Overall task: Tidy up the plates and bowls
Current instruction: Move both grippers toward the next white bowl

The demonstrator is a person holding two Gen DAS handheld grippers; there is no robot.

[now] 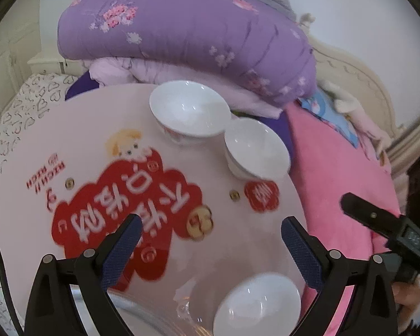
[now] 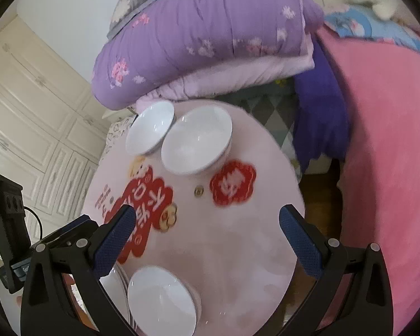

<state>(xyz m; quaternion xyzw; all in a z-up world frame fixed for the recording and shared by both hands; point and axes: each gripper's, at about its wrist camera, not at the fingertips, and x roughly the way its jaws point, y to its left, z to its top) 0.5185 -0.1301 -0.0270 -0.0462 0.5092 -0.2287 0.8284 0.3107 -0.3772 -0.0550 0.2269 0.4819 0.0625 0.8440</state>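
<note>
Three white bowls stand on a round pink table (image 1: 238, 252). In the left wrist view one bowl (image 1: 189, 111) is at the far edge, a second bowl (image 1: 256, 148) is beside it to the right, and a third bowl (image 1: 259, 305) is near, below my open, empty left gripper (image 1: 211, 235). A plate rim (image 1: 142, 310) shows at the bottom. In the right wrist view the far bowls (image 2: 150, 127) (image 2: 196, 144) touch; the near bowl (image 2: 161, 298) sits beside a plate (image 2: 116, 285). My right gripper (image 2: 207, 226) is open and empty above the table.
A folded purple quilt (image 1: 182, 33) lies just behind the far bowls. A pink blanket (image 1: 336, 173) borders the table's right side. The right gripper's body (image 1: 386, 229) shows at the right of the left view. White cabinets (image 2: 28, 98) stand at left.
</note>
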